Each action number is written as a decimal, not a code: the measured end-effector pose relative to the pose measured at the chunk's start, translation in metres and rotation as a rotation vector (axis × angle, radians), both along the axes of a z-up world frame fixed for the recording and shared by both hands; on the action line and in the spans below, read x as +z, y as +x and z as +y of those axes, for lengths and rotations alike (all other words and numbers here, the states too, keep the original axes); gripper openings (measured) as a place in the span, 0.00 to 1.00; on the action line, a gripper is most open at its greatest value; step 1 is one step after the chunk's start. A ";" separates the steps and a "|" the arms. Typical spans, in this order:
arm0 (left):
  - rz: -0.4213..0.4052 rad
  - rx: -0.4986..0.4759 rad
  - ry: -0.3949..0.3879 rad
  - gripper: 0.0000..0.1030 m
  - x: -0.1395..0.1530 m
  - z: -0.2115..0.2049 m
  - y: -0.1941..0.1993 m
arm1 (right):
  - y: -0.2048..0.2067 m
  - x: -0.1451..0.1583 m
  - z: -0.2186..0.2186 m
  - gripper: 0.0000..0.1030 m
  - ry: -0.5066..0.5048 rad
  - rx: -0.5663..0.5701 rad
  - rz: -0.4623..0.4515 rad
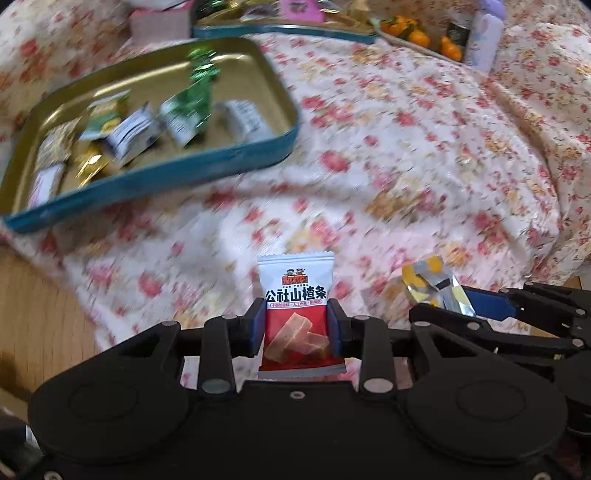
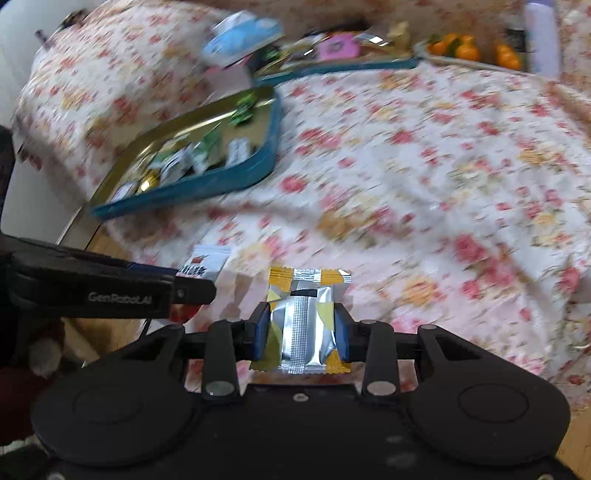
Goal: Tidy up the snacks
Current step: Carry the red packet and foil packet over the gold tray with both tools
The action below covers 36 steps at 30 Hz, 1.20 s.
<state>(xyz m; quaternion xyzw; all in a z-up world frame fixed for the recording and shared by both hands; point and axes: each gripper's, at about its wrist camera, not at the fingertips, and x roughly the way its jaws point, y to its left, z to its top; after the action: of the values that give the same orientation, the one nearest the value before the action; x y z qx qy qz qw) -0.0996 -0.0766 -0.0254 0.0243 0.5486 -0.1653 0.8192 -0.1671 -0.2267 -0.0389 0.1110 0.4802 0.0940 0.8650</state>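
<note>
- Left gripper (image 1: 296,326) has its blue pads pressed on the two sides of a red and white snack packet (image 1: 295,314); the packet stands upright between them, long axis pointing away from the wrist, its white crimped end on top
- Right gripper (image 2: 301,332) is clamped in the same way on a silver and yellow snack packet (image 2: 304,321), which shows its back seam; its long axis also runs forward along the fingers
- In the left wrist view the right gripper comes in at the right edge, with its packet just beside the left one, so both hands travel close together over the floral cloth (image 1: 406,166)
- The open blue tin (image 1: 207,166), gold inside, lies ahead and to the left of both grippers, well apart from them; it already holds several wrapped snacks (image 1: 136,133)
- I judge that the left hand is the nearer one to the tin, because the tin looks larger and closer in its view, so the left packet should probably go in first
- Behind, a second blue tin (image 1: 280,31) with more snacks and a tray of oranges (image 1: 419,37) stand at the far edge; the background is blurred, so small wrappers I cannot read
</note>
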 end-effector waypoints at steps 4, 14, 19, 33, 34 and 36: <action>0.009 0.055 0.014 0.41 -0.003 0.022 -0.006 | 0.001 -0.002 0.021 0.37 0.012 0.083 0.030; -0.081 0.189 0.015 0.41 0.026 0.076 0.010 | 0.023 0.009 0.063 0.37 0.040 0.221 0.010; -0.161 0.224 0.022 0.41 0.045 0.098 0.039 | 0.042 0.025 0.077 0.37 0.055 0.243 -0.030; -0.248 0.268 -0.013 0.41 0.063 0.120 0.131 | 0.123 0.060 0.104 0.37 0.006 0.215 -0.195; -0.246 0.269 -0.019 0.41 0.062 0.120 0.138 | 0.127 0.059 0.106 0.37 0.002 0.210 -0.201; -0.243 0.271 -0.032 0.41 0.061 0.119 0.152 | 0.139 0.059 0.107 0.37 -0.005 0.191 -0.210</action>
<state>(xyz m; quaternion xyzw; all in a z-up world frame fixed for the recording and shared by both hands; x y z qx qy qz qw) 0.0525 0.0425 0.0357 -0.0431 0.4414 -0.0580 0.8944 -0.0283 -0.1197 0.0204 0.0520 0.3956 0.1858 0.8979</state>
